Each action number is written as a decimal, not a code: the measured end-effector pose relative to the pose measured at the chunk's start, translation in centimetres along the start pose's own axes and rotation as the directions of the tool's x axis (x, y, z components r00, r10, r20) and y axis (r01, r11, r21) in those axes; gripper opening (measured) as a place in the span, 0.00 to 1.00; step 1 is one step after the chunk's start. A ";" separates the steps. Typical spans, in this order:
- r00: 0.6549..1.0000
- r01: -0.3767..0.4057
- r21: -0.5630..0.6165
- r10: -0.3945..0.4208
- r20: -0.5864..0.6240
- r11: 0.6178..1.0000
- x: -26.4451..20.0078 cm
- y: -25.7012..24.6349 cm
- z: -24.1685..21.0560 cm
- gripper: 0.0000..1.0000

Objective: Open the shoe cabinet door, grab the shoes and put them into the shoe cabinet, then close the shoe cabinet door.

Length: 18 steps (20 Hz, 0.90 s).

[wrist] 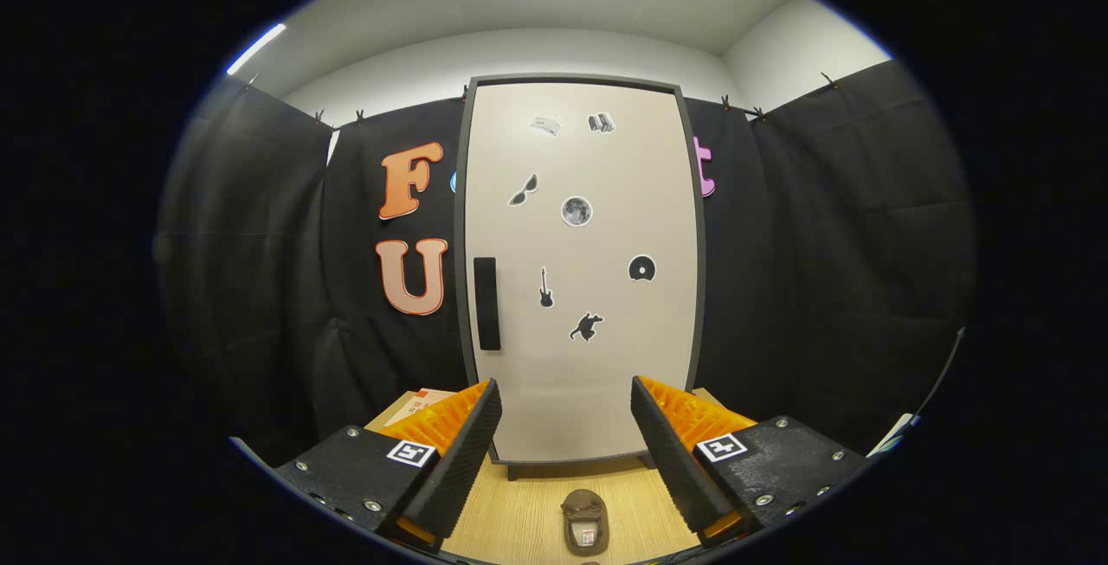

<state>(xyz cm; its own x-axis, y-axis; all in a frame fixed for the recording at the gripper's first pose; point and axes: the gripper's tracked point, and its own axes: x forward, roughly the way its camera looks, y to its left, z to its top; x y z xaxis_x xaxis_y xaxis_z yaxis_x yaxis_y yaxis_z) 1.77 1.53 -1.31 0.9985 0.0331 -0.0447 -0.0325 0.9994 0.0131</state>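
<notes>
I have the claw [565,426] held level above the desk [519,513], its two fingers spread wide apart with nothing between them but open air. Straight ahead, beyond the fingertips, stands the shoe cabinet [580,288], a tall pale box with a dark frame, resting on the far part of the desk against the black cloth wall. Its door [606,375] is shut flush. A dark vertical handle [487,303] sits on the door's left edge at about mid height, and small stickers [576,211] are scattered over the door's face. Below me, in the gap between the fingers and nearer than the cabinet, a single brown shoe [585,520] lies on the wooden desk with its toe pointing toward the cabinet; it is well apart from the cabinet's foot and touches neither finger. Behind the left finger I see the corner of a light cardboard box [421,400] on the desk.
</notes>
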 end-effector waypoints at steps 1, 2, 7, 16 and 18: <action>1.000 -0.008 0.000 0.008 -0.003 1.000 0.4 0.4 -0.1 0.94; 1.000 -0.017 0.000 0.017 -0.005 1.000 0.9 0.7 -0.1 0.94; 0.996 -0.084 -0.002 0.084 -0.006 0.996 4.1 3.8 -0.2 0.94; 0.974 -0.227 0.027 0.227 0.008 0.974 12.6 8.8 0.8 0.94; 0.968 -0.250 0.033 0.249 0.012 0.968 14.7 9.6 1.0 0.94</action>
<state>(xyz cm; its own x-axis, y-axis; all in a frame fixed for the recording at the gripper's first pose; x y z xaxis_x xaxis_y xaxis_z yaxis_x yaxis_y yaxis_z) 16.16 11.64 -0.84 0.9593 0.2812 -0.0276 -0.2793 0.9585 0.0569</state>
